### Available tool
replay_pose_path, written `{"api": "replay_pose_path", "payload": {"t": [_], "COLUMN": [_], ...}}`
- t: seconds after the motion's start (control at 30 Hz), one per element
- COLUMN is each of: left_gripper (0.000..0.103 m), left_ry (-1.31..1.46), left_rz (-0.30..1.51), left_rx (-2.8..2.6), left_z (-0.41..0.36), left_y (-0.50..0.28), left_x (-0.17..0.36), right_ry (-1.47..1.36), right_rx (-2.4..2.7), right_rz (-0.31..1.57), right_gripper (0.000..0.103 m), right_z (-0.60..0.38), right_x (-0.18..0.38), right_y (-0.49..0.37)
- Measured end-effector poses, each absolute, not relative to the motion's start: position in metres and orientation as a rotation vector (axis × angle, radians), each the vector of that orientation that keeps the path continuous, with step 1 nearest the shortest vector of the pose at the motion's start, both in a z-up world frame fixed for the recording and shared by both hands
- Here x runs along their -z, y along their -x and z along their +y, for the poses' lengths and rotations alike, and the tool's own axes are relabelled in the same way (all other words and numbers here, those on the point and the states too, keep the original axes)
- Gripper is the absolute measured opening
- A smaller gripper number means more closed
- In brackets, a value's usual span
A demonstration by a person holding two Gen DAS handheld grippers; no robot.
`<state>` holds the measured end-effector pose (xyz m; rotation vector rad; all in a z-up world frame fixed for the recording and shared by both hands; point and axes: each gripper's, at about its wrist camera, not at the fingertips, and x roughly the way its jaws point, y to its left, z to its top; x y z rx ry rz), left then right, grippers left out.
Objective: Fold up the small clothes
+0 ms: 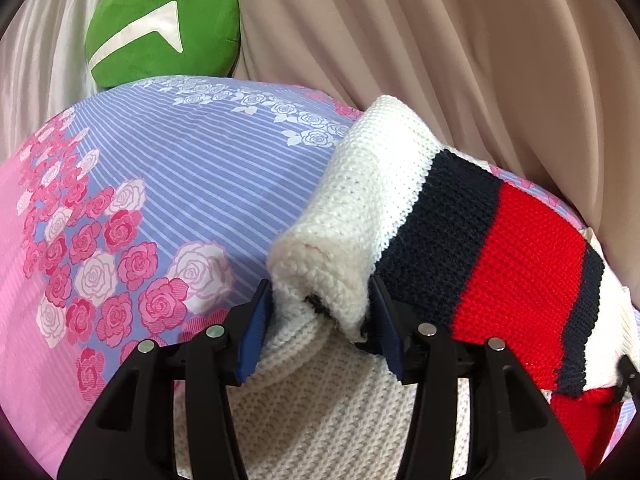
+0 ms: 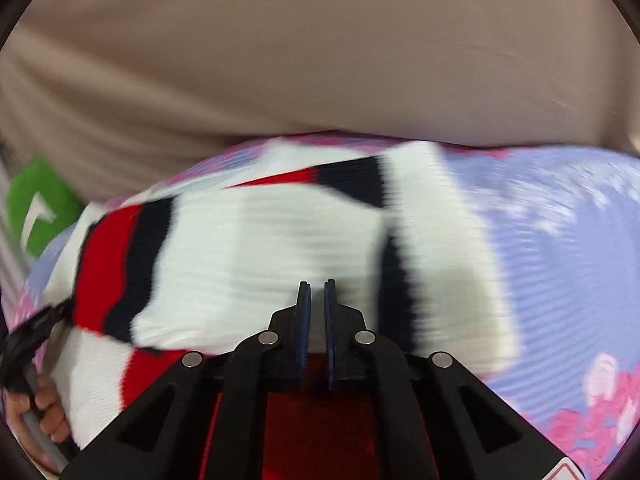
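Note:
A small knit sweater, cream with navy and red stripes, lies on the floral bedsheet. Its cream sleeve is folded over the body. My left gripper has its jaws apart around the sleeve's cuff end, both blue pads touching the knit. In the blurred right wrist view the sweater spreads across the middle. My right gripper is nearly closed with a thin gap, just above the sweater; nothing shows between its pads. The left gripper and the hand holding it show at the left edge.
A green plush cushion with a white mark sits at the far left of the bed, also seen in the right wrist view. Beige curtains hang behind the bed. The sheet edge runs close behind the sweater.

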<state>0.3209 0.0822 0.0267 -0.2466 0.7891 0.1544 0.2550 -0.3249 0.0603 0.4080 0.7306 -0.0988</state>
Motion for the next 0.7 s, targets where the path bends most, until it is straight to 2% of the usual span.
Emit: {"api": "replay_pose_path", "payload": {"t": [0.07,0.1,0.17,0.23,0.3,0.43,0.53,0.57,0.63,0.7], "left_gripper": [0.048,0.049,0.050,0.050,0.050,0.052,0.057,0.058,0.058,0.058], "left_ry": [0.258,0.269,0.287,0.286,0.283,0.278,0.260,0.256,0.254,0.272], "left_rz": [0.788,0.786,0.783,0.783,0.783,0.784,0.788,0.789,0.790,0.784], "left_rx": [-0.148,-0.142,-0.135,-0.134,-0.134,-0.137,-0.131,-0.129,-0.130,-0.122], "left_z": [0.084,0.085,0.088,0.088,0.088,0.086,0.082,0.082,0.081,0.084], "left_y": [-0.321,-0.320,-0.320,-0.319,-0.319,-0.320,-0.321,-0.321,-0.322,-0.321], "left_x": [-0.026,-0.026,-0.026,-0.026,-0.026,-0.025,-0.025,-0.025,-0.024,-0.024], "right_ry": [-0.456,-0.456,-0.455,-0.423,-0.369,-0.332,-0.341,-0.333,-0.376,-0.426], "right_rx": [0.096,0.079,0.025,0.010,0.002,0.025,0.100,0.088,0.078,0.087], "right_rz": [0.694,0.685,0.701,0.757,0.780,0.597,0.745,0.768,0.755,0.730], "right_gripper": [0.028,0.039,0.051,0.051,0.009,0.008,0.008,0.008,0.008,0.019], "right_z": [-0.333,-0.330,-0.328,-0.320,-0.308,-0.308,-0.320,-0.320,-0.324,-0.324], "right_x": [-0.065,-0.066,-0.064,-0.054,-0.053,-0.088,-0.055,-0.040,-0.046,-0.054], "right_y": [-0.245,-0.245,-0.249,-0.267,-0.277,-0.246,-0.277,-0.284,-0.276,-0.255]}}
